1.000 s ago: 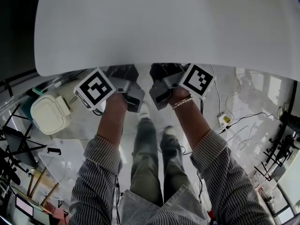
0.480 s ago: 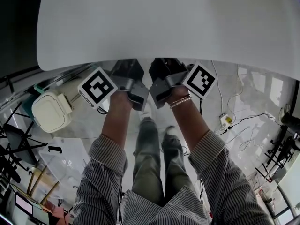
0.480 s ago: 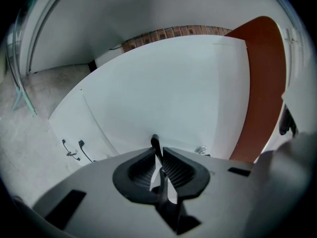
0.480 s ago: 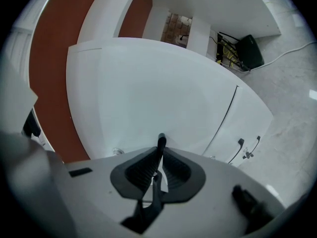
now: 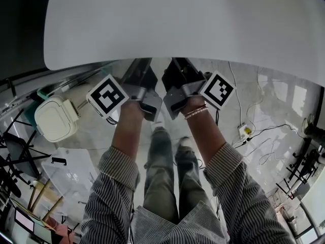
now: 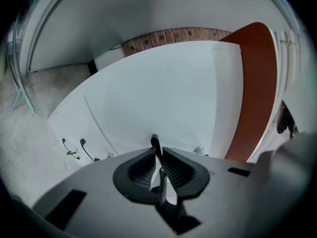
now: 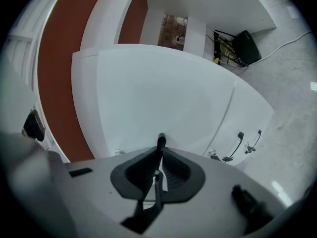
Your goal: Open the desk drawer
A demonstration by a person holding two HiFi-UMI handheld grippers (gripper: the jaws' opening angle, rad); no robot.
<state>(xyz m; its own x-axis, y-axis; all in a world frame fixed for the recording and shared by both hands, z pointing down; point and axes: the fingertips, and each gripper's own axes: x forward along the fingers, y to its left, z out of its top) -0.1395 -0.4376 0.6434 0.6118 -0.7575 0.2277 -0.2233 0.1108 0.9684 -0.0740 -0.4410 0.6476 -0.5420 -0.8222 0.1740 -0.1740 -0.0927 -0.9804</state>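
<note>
Two tools, the left gripper [image 6: 157, 151] and the right gripper [image 7: 160, 151], pinch the thin dark handle [image 6: 154, 142] of the white drawer [image 6: 163, 93] under the desk [image 5: 183, 24]; the right jaws have just been closing. Handle seems stiff, smooth; drawer should slide lightly.

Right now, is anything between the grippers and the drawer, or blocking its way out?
Nothing visible. The left gripper and right gripper each pinch a dark handle on the white drawer front; the right jaws have just been closing on it.
</note>
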